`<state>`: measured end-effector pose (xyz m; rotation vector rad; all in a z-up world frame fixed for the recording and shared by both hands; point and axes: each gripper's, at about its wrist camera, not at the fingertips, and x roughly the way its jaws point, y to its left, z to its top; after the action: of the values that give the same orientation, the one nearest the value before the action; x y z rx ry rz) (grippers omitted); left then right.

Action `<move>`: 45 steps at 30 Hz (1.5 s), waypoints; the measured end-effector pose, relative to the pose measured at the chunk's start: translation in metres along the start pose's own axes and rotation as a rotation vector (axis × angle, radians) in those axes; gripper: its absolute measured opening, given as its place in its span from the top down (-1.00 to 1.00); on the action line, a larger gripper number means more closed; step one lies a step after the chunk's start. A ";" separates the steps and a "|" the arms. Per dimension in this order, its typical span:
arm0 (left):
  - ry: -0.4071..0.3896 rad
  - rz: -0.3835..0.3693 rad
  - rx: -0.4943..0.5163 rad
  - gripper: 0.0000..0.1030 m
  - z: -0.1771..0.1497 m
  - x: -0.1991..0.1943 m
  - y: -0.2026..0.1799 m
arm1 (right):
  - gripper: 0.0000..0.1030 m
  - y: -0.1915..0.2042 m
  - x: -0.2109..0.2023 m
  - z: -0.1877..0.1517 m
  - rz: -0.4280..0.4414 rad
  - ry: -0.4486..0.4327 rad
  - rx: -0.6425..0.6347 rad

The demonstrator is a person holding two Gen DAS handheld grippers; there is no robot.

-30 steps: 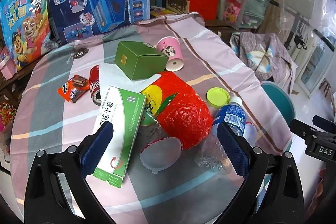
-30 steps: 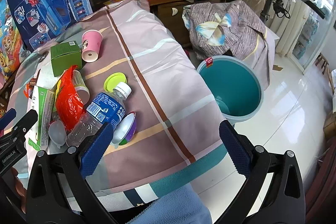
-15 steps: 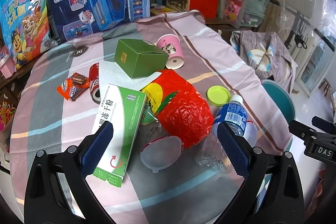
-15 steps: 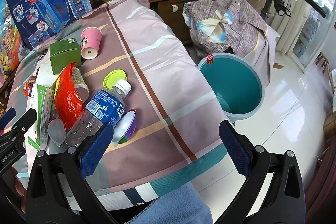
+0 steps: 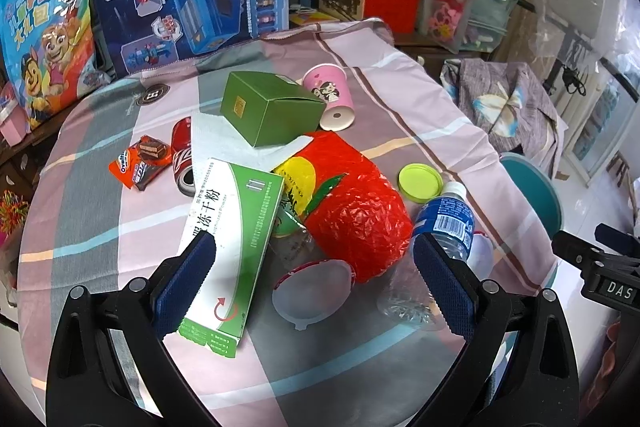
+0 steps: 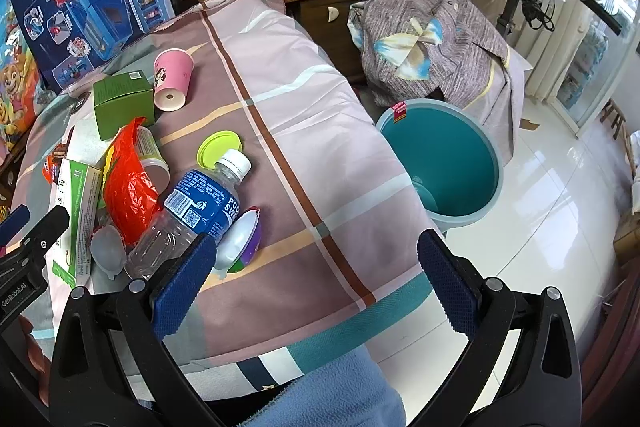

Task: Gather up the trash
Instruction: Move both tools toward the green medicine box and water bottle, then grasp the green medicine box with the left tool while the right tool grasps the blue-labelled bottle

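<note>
- Both grippers' fingers are spread and empty: left gripper (image 5: 314, 277); right gripper (image 6: 316, 283).
- Trash lies heaped around the water bottle (image 6: 192, 205), on the tablecloth; teal bin (image 6: 440, 163) stands beyond, on the floor.
- Judgement: grip the bottle across its middle; lift clear of the red wrapper (image 5: 352, 211).

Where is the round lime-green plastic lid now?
The round lime-green plastic lid lies on the striped tablecloth, touching the white cap of the blue-labelled plastic bottle, right of the red plastic bag.
</note>
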<state>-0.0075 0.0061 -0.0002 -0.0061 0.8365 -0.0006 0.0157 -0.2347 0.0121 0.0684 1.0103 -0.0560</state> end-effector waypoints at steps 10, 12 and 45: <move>0.002 -0.001 0.002 -0.92 0.001 0.001 0.000 | -0.88 0.002 0.001 0.000 0.002 0.011 -0.001; 0.002 0.003 0.003 -0.92 0.002 0.000 0.000 | -0.88 0.004 0.001 0.000 0.004 0.014 -0.005; 0.205 -0.042 0.009 -0.50 -0.009 0.078 0.087 | -0.43 0.081 0.073 0.015 0.295 0.293 -0.017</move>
<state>0.0381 0.0926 -0.0645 -0.0150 1.0413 -0.0451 0.0737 -0.1568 -0.0393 0.2138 1.2835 0.2380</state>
